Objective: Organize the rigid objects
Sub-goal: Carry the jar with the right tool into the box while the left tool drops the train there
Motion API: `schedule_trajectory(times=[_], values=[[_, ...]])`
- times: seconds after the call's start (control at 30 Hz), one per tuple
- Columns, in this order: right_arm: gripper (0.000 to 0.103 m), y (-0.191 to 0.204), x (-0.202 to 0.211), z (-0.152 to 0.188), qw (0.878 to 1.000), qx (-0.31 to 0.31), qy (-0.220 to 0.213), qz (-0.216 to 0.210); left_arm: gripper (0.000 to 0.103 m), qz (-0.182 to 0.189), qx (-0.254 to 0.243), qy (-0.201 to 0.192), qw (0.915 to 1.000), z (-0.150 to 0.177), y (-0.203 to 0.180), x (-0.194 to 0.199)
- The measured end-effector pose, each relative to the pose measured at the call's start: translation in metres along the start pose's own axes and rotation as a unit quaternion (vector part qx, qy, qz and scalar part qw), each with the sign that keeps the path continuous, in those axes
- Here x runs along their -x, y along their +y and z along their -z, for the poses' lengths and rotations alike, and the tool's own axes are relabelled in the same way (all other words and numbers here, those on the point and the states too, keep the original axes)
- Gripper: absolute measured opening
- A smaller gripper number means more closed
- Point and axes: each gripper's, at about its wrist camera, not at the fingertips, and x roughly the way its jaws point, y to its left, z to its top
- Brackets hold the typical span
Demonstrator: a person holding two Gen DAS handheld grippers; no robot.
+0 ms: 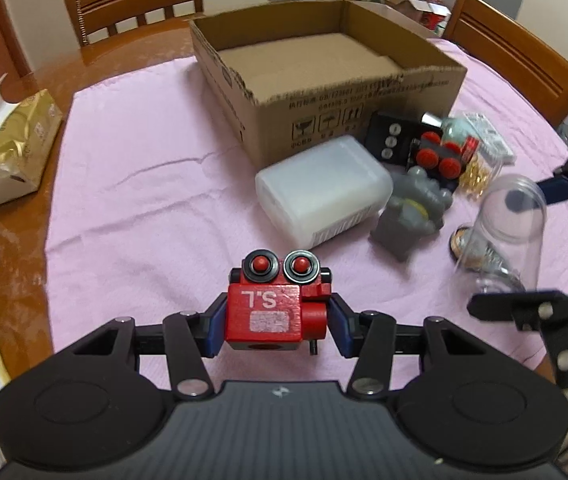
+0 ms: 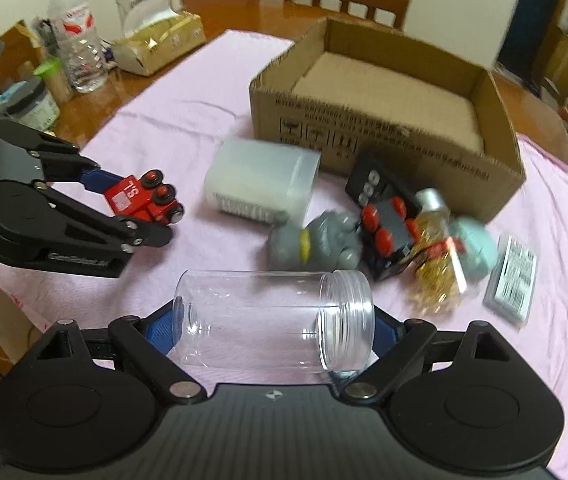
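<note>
My left gripper (image 1: 278, 320) is shut on a red toy train car (image 1: 276, 308) marked "S.L", held above the pink cloth; it also shows in the right wrist view (image 2: 140, 200). My right gripper (image 2: 276, 324) is shut on a clear plastic jar (image 2: 272, 320) lying sideways between its blue pads, mouth to the right; the jar also shows in the left wrist view (image 1: 507, 232). An open cardboard box (image 1: 355, 120) stands behind, with only a cardboard layer showing inside. In front of it lie a white plastic container (image 1: 323, 192), a grey toy (image 1: 411, 212), a black-and-red toy train (image 1: 443, 156) and a black remote (image 1: 387, 140).
A pink cloth (image 1: 144, 168) covers the wooden table. A gold tissue pack (image 1: 8, 148) lies at the left. Bottles and jars (image 2: 76, 40) stand at the far left in the right wrist view. A gold-filled bottle (image 2: 435, 276) and a barcode-labelled pack (image 2: 511, 276) lie right. Wooden chairs (image 1: 132, 4) surround the table.
</note>
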Motion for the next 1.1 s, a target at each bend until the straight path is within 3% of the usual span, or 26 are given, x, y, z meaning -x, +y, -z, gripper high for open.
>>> schedule_trajectory(times=[0.17,0.43,0.83,1.1], values=[[0.093,-0.036,0.016,-0.013,0.999,0.040,-0.016,-0.027,0.050,-0.005,0.029,0.000,0.9996,-0.027,-0.010,0.025],[0.093,-0.095,0.034,-0.046,0.995,0.077,-0.037,-0.052,0.050,-0.029,0.010,-0.056,0.9979,-0.091,-0.032,0.046],[0.093,-0.135,0.028,-0.096,0.996,0.036,-0.075,-0.024,0.050,-0.044,-0.022,-0.094,0.9944,-0.199,-0.019,-0.020],[0.093,-0.138,0.017,-0.110,0.997,0.031,-0.076,-0.007,0.052,-0.053,-0.005,-0.088,0.9947,-0.230,-0.001,-0.068]])
